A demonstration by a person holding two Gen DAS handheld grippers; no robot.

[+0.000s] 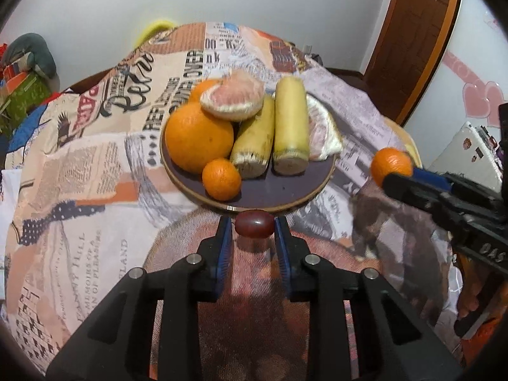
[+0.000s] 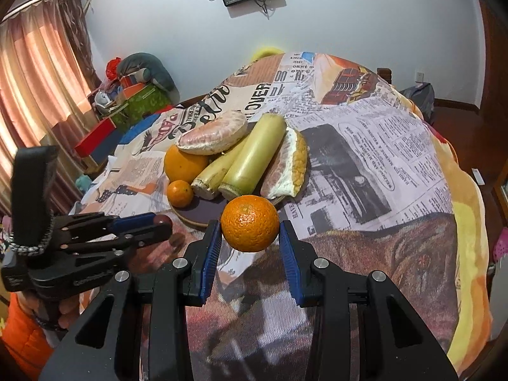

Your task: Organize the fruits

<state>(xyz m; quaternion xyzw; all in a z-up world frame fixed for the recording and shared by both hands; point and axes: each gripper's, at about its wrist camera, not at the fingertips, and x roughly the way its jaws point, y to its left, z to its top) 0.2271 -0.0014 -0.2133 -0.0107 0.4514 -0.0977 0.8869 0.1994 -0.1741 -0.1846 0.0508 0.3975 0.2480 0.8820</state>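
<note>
On the left of the plate (image 1: 263,195) sit a big orange (image 1: 198,136) and, in front of it, a small mandarin (image 1: 221,178). A peeled pomelo piece (image 1: 233,100) rests on top of the big orange. Beside these lie two pale cane pieces (image 1: 290,123) side by side, cut ends toward the front rim, and at the right edge a second pomelo wedge (image 1: 324,133) leans on the rim. The front strip of the plate is bare.

The left gripper (image 1: 254,227) is clamped on a red date (image 1: 254,227), held just in front of the plate's near rim and above the printed cloth (image 1: 95,174). The right gripper (image 2: 250,225) is closed on a second mandarin (image 2: 250,223), held off the cloth near the plate's right front edge.

The step in hand looks like setting both held fruits down on the plate. To do it well, each should probably go onto the bare front strip, the date toward the left-centre and the mandarin toward the right, so the two tools stay apart. Lowering each fruit until it rests on the plate before letting go should keep it from rolling, since both are round and the rim is low. Avoid nudging the small mandarin already there or the cane ends, which could roll.
</note>
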